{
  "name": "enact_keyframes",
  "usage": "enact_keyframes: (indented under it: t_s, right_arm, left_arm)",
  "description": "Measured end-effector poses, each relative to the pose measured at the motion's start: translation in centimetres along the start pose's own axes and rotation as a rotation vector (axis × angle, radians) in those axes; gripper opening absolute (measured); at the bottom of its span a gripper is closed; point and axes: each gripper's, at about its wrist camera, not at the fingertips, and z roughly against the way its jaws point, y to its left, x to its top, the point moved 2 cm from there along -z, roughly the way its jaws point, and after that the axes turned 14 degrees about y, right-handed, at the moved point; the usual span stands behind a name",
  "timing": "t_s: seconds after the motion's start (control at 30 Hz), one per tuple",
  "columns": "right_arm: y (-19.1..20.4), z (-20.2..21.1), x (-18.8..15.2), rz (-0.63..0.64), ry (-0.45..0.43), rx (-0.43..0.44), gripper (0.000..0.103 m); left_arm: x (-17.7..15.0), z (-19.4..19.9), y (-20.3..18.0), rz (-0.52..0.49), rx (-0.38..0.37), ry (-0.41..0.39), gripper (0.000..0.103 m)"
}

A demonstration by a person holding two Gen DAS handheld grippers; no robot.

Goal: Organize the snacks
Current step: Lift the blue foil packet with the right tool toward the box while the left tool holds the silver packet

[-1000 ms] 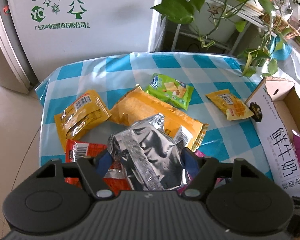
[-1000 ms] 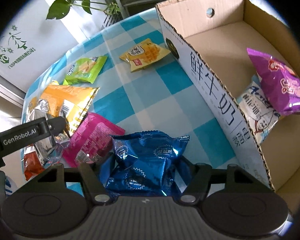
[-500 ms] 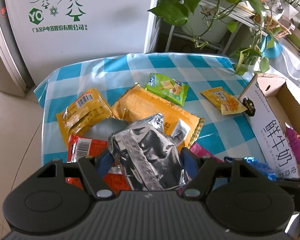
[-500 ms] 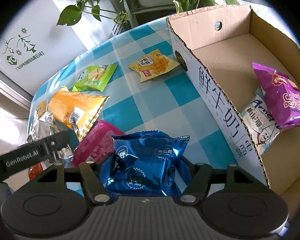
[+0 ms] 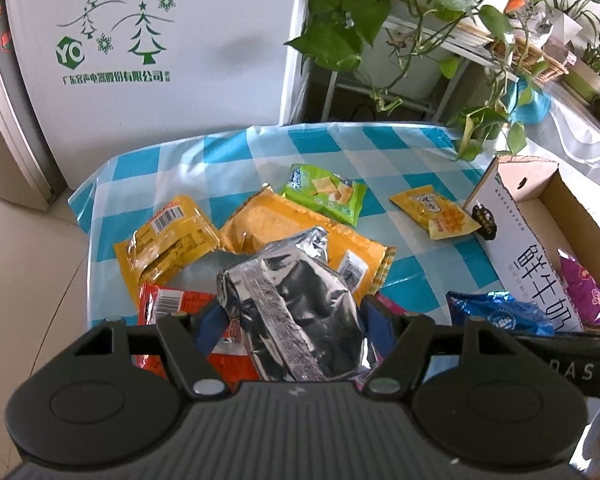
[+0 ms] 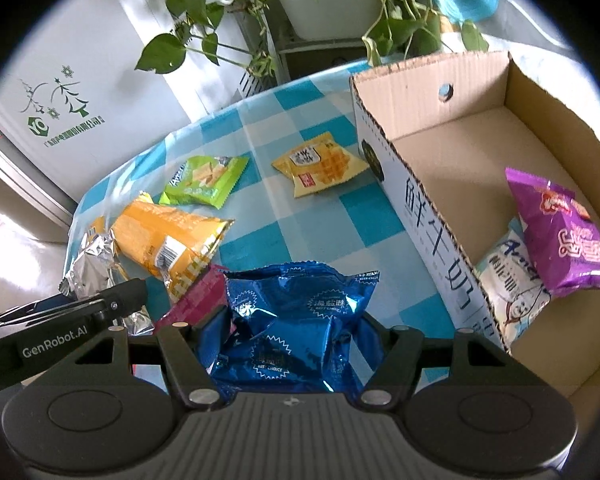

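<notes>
Gripping a crumpled silver packet [image 5: 296, 312], the left hand-held gripper [image 5: 294, 320] has its blue pads pressed against both sides of the foil, as it did a second ago. The right hand-held gripper [image 6: 296, 332] is likewise clenched on a blue packet [image 6: 300, 308], unchanged over that second. Compared with the earlier left view, the blue packet [image 5: 496, 314] and the right device's black arm have entered at the lower right, where neither showed before. In the right view the cardboard box [image 6: 420, 216] has shifted rightward and the plants behind the bench take up more of the top. Just beyond the silver packet lie a red packet [image 5: 172, 304], a yellow barcode packet [image 5: 168, 240] and a large orange packet [image 5: 284, 224]; farther out on the blue-checked bench [image 5: 260, 152] sit a green packet [image 5: 324, 194] and a small yellow packet [image 5: 436, 210], the latter just beside the box wall. Only the right view shows the box interior in full, with a purple packet [image 6: 560, 232] overlapping a white packet [image 6: 512, 284], plus a magenta packet [image 6: 196, 300] next to the blue one. Only the left view shows the red packet clearly, and the white panel with green tree logos [image 5: 140, 52] in full.
</notes>
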Motion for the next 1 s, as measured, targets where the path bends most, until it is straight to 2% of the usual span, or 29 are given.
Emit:
enact_keyframes:
  t_s: [0.3,0.53,1.0]
  right_arm:
    - [0.1,0.5,0.2,0.020,-0.026,-0.010,0.073]
    - [0.2,1.5,0.4,0.044,-0.065,-0.020,0.073]
    - [-1.1,5.3,1.9,0.037,-0.158,0.041,0.073]
  left_arm:
    - [-0.2,0.3,-0.5,-0.019,0.005,-0.017,0.070]
    - [0.0,1.2,-0.8,-0.032,0.011,-0.063,0.070]
    - [0.8,3.4,-1.3,-0.020,-0.019,-0.155,0.070]
